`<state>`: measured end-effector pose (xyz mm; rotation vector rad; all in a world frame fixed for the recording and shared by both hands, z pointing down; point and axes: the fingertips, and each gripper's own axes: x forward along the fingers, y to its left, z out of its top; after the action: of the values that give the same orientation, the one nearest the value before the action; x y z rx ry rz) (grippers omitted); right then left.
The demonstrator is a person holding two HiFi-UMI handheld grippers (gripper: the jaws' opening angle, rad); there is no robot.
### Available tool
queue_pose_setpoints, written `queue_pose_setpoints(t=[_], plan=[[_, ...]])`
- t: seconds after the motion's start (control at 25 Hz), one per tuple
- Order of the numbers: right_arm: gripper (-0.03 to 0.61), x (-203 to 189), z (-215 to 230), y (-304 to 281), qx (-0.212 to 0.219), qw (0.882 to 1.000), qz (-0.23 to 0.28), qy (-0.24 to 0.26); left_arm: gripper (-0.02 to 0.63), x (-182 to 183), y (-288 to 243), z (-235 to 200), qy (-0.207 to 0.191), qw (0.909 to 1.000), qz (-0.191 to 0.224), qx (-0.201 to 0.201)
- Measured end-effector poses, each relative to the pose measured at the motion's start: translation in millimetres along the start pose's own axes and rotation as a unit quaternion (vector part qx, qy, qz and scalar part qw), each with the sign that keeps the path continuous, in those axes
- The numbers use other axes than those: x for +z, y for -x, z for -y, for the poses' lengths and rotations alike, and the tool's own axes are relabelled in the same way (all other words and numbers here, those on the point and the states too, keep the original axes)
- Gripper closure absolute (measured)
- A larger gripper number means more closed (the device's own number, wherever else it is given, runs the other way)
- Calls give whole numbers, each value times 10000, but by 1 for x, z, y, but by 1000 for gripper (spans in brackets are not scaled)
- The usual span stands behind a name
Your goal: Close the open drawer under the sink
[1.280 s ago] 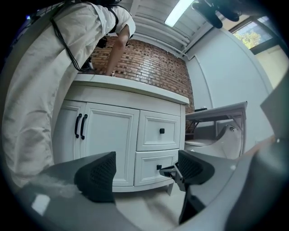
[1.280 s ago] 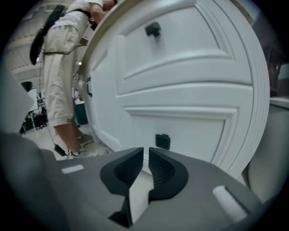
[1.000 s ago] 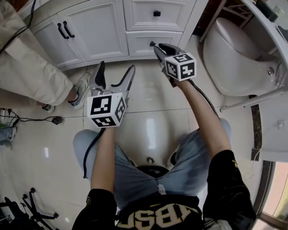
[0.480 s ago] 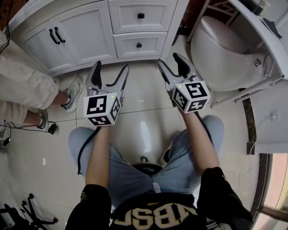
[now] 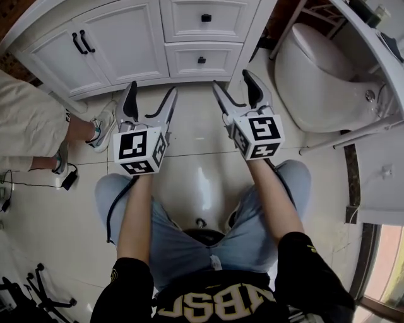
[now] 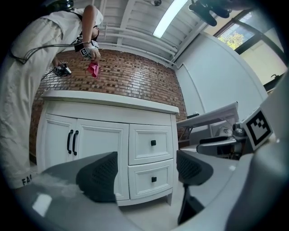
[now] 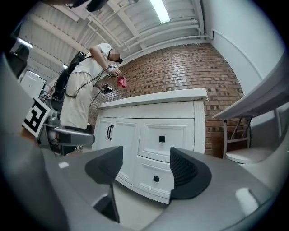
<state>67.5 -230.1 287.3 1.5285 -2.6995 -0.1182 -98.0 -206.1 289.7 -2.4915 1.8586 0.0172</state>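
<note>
Two grippers are held side by side over the glossy tiled floor [image 5: 202, 135] in the middle of the head view, both pointing toward the white vanity cabinet [image 5: 136, 47] along the top of the frame and both apart from it. The left gripper [image 5: 151, 89] is released, its jaws spread wide with nothing between them; in the left gripper view [image 6: 144, 173] the gap between its dark pads frames the cabinet's two stacked drawers. The right gripper [image 5: 231, 79] is released too, its jaws opening at this moment and empty; its own view [image 7: 144, 169] looks at the same cabinet front from the right. The lower drawer [image 5: 202, 60], with a small black knob, sits flush with the cabinet face just below the upper drawer [image 5: 206, 17], in the upper middle of the head view, ahead of and between the two grippers. Left of the drawers are double doors with black bar handles [image 5: 82, 42]. A white toilet [image 5: 315, 69] stands at upper right. A person in pale clothing [image 5: 31, 126] stands at the left edge, and in the left gripper view holds a red cloth [image 6: 93, 69] against the brick wall [image 6: 135, 81] above the vanity's top surface [image 6: 113, 100].
</note>
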Motion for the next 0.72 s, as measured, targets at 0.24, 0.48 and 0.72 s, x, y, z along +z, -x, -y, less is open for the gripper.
queue_pose_setpoints(t=[0.24, 0.48, 0.72], plan=[[259, 0, 8, -5, -219, 9989, 45, -413, 201, -3, -4, 1, 26, 10000, -21, 8], [258, 0, -2, -9, -128, 9987, 16, -499, 201, 1, -6, 4, 58, 10000, 32, 14], [259, 7, -4, -9, -107, 9988, 67, -483, 201, 3, -2, -5, 84, 9999, 42, 93]])
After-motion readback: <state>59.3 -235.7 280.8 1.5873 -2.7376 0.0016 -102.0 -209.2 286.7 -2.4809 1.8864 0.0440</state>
